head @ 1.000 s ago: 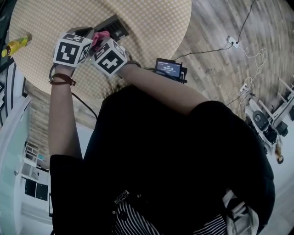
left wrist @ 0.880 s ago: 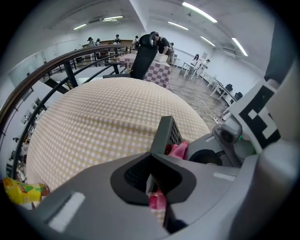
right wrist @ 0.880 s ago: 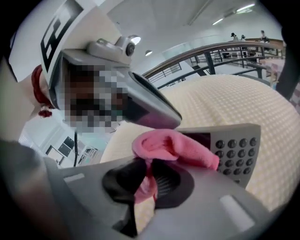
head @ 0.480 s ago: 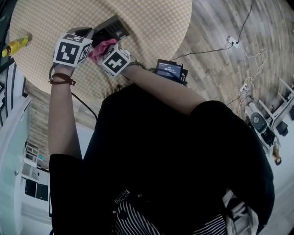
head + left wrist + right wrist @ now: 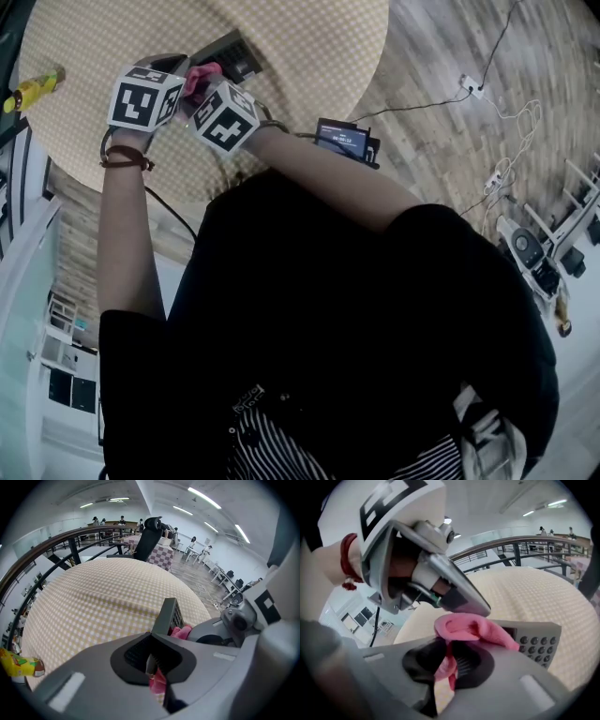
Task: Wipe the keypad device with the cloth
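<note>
Over the table (image 5: 309,56), the left tool (image 5: 152,660) clamps the keypad device (image 5: 536,641); the right tool (image 5: 450,665), pinching the cloth (image 5: 471,627), should rub gently across the keys.

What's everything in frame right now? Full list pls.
keypad device: 1, grey with dark keys, over the table, in the left gripper
cloth: 1, pink, draped on the keypad device
table: 1, round, yellow-white check cover, under both grippers
yellow container: 1, at the table's left edge
screen unit: 1, black, beside the right forearm
power strip: 1, white, cabled, on the wooden floor
left gripper: grey, shut on the keypad device
right gripper: grey, shut on the cloth
</note>
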Available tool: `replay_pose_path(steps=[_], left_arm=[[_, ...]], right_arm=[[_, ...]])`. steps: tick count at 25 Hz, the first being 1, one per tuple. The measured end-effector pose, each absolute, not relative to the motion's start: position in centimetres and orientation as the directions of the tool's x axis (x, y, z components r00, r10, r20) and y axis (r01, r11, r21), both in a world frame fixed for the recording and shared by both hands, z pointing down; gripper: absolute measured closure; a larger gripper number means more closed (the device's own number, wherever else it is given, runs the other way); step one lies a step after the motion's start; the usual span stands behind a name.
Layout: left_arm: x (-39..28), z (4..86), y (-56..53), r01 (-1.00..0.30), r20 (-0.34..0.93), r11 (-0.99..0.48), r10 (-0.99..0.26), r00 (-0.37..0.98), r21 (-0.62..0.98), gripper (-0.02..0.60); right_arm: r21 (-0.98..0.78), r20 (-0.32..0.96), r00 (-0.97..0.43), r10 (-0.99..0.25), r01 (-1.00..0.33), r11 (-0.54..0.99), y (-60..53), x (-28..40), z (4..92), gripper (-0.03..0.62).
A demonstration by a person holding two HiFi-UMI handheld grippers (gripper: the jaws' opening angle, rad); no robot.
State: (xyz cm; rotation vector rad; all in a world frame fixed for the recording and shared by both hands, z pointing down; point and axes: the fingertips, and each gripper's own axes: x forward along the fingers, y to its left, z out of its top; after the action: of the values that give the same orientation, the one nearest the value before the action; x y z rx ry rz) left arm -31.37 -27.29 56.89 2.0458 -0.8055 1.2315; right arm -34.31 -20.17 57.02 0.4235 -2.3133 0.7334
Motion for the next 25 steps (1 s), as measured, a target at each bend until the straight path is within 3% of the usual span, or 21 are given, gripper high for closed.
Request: replay_pose_path(steps=[11, 19, 25], left_arm=[[-31.6, 57.0, -27.4, -0.754, 0.908, -0.635, -0.198, 0.369, 0.168, 0.578], [-31.4, 57.1, -27.7, -0.750, 0.908, -0.639, -0.195, 0.371, 0.169, 0.578], [-31.6, 57.1, -27.3, -0.753, 0.897, -0.633, -0.210, 0.388, 0.177, 0.578]], right_arm=[[-0.468, 0.770, -0.636, 0.049, -0.511, 0.721, -15.6, -32.0, 63.1, 0.548], [-0.399, 0.703, -0.703, -0.111, -0.518, 0.756, -20.6, -34.4, 57.1, 0.548], [-0.363, 0.694, -0.712, -0.108, -0.475, 0.802, -19.8, -34.7, 57.7, 0.548]])
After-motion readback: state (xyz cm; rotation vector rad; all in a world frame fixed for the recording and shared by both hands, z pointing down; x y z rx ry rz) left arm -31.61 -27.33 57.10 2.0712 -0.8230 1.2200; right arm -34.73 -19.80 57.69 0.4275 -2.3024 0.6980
